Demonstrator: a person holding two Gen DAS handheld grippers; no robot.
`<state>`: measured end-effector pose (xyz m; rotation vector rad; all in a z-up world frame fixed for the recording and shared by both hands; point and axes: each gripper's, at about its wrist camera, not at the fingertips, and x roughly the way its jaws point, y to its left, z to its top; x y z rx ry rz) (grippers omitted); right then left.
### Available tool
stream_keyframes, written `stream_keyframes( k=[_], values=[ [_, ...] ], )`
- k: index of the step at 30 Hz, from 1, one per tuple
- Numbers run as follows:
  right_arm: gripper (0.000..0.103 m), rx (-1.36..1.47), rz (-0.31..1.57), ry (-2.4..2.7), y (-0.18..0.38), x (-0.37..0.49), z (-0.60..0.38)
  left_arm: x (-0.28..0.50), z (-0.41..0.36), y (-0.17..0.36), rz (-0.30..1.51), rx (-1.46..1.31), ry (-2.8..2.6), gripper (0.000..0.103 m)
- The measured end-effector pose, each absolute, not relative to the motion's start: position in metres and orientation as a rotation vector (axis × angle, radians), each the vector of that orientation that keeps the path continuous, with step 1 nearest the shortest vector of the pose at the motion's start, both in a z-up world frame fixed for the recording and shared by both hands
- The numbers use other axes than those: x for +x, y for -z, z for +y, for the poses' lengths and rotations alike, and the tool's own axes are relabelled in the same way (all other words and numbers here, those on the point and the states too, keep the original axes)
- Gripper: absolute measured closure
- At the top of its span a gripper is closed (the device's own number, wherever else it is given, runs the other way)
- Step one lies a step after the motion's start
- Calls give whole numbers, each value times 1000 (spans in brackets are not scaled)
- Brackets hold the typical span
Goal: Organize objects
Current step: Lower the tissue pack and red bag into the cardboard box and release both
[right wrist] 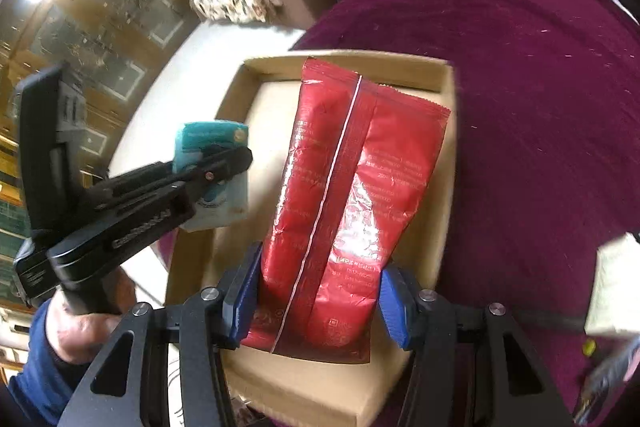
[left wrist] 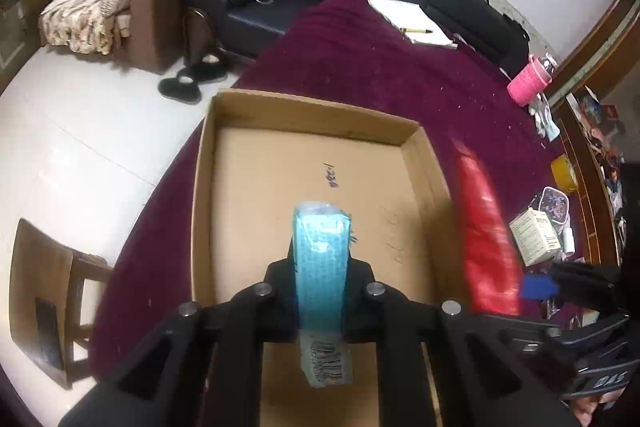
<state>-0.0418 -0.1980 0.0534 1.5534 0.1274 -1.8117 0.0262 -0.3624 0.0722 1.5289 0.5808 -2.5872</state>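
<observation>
Left gripper point(left wrist: 320, 279): fingers pressed hard together on a thin teal packet point(left wrist: 321, 267), pinching its flat faces. Packet sticks out past the fingertips, far end up and forward; barcode end hangs back behind the fingers toward the camera. Beyond and beneath the fingertips: open cardboard box point(left wrist: 304, 107), shallow, bare floor with a handwritten scribble. Packet is held above the box floor, not touching it

Right gripper point(right wrist: 318, 297): fingers spread partway, blue pads point(right wrist: 244, 291) clamped on the two side edges of a red foil pouch point(right wrist: 344, 195). Pouch stands up ahead of the fingers, back seam facing the camera, top crimp farthest out. Its lower end drops behind the pads. The box lies directly under and beyond the fingertips; pouch is in the air over it, whether it touches the box cannot be told

Right wrist view: left gripper sits off to the left of the right fingers, handle gripped by a hand point(right wrist: 76, 327) in a blue sleeve, the teal packet over the box's left wall

Left wrist view: red pouch is blurred, just right of the box's right wall, a blue pad at its near end

Box rests on a maroon cloth point(left wrist: 400, 75). Well beyond the left fingertips on the cloth: white notebook point(left wrist: 412, 19) with a yellow pen point(left wrist: 416, 31) on it. Far right: pink bottle point(left wrist: 528, 83), small white carton point(left wrist: 534, 235)
</observation>
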Motion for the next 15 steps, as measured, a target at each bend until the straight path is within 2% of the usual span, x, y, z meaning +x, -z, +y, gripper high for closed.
stream_keyframes(
  k=[7, 15],
  values=[
    [45, 1594, 220, 1820, -26, -64, -231, -5, -382, -54, 572, 1597, 2569, 90],
    [45, 1566, 296, 1847, -24, -76, -260, -27, -398, -45, 591, 1638, 2564, 88]
  ],
)
